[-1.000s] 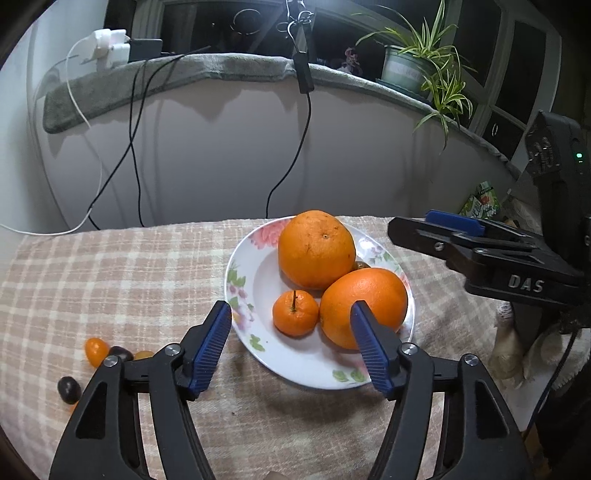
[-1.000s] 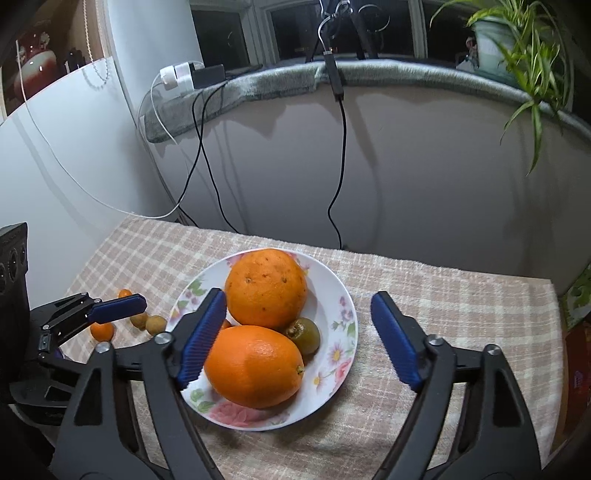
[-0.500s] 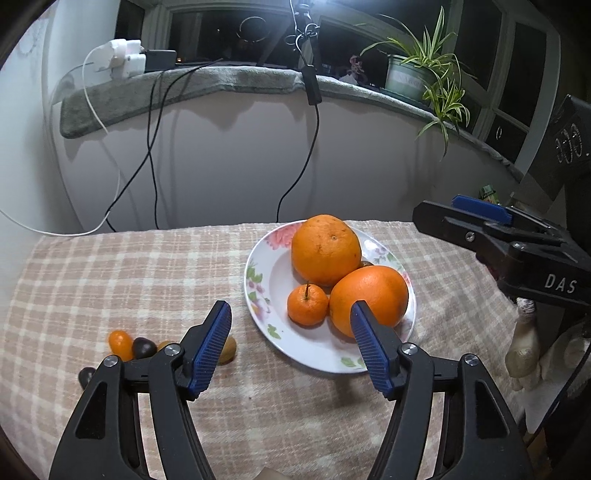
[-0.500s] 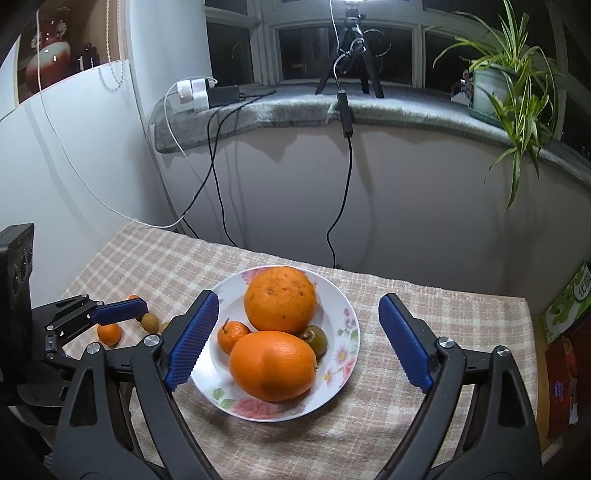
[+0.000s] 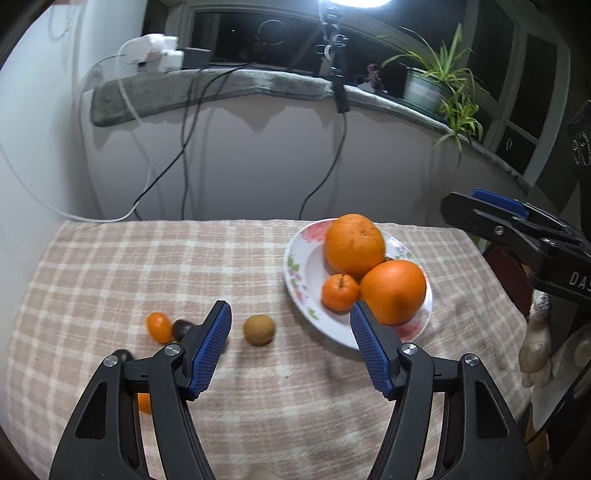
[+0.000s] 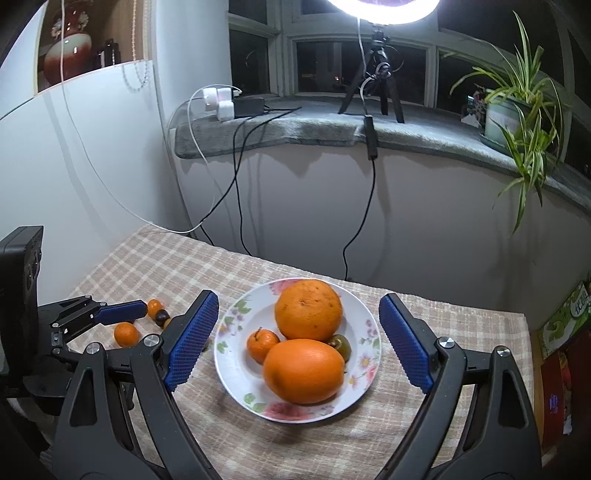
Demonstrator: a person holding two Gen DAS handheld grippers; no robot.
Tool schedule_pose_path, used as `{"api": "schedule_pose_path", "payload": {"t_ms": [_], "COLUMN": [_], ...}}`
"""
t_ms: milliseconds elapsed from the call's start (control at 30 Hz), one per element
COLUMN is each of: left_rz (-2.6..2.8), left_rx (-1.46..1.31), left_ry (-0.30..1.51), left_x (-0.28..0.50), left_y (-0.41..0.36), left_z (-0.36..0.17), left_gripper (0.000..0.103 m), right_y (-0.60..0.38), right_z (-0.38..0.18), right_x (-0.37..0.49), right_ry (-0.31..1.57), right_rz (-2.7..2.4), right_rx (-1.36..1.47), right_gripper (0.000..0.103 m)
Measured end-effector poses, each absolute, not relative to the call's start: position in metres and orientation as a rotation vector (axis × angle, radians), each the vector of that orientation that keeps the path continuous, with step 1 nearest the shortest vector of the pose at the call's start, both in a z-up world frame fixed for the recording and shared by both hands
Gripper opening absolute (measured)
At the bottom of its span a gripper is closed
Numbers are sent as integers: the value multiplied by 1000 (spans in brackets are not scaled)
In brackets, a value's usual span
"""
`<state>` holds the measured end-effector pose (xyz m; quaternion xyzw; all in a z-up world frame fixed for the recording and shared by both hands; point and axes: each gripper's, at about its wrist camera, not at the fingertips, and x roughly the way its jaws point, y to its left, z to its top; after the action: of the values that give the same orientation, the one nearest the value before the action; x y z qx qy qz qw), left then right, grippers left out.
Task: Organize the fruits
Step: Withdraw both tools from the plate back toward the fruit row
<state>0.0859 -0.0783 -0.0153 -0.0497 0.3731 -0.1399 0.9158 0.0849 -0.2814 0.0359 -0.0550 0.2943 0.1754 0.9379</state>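
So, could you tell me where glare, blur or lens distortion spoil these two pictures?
Right wrist view: the ring light blows out the top edge, and the windowsill bows from fisheye. Left wrist view: the same lamp glares at the top, the checked cloth looks soft, and the plate with its oranges stays fairly sharp.

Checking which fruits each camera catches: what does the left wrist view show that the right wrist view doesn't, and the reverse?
Only left wrist: a brown kiwi alone on the cloth.
Only right wrist: a green kiwi on the plate behind the oranges, a ring light, a red vase.
Both: plate, two oranges, a tangerine, small loose fruits on the cloth, the plant.
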Motion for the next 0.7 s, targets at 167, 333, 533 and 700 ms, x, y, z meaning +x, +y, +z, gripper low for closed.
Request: {"api": "schedule_pose_path", "payload": {"t_ms": [167, 333, 533, 700], "left_rz": [-264, -242, -219, -185], "left_rx": [-125, -132, -146, -145], "left_ry": [762, 756, 754, 759], "left_x": [80, 75, 69, 62], "left_y": [-60, -43, -25, -9], "left_z": [-16, -17, -20, -25], "left_gripper": [67, 67, 67, 66], "right_y": [-268, -254, -236, -220], "right_z": [39, 40, 39, 33], "right_x": [81, 78, 75, 76], "right_ry": [594, 591, 591, 609], "right_rz": [373, 388, 413, 449], "right_rx": [-127, -145, -167, -181], "right_gripper": [91, 91, 91, 91]}}
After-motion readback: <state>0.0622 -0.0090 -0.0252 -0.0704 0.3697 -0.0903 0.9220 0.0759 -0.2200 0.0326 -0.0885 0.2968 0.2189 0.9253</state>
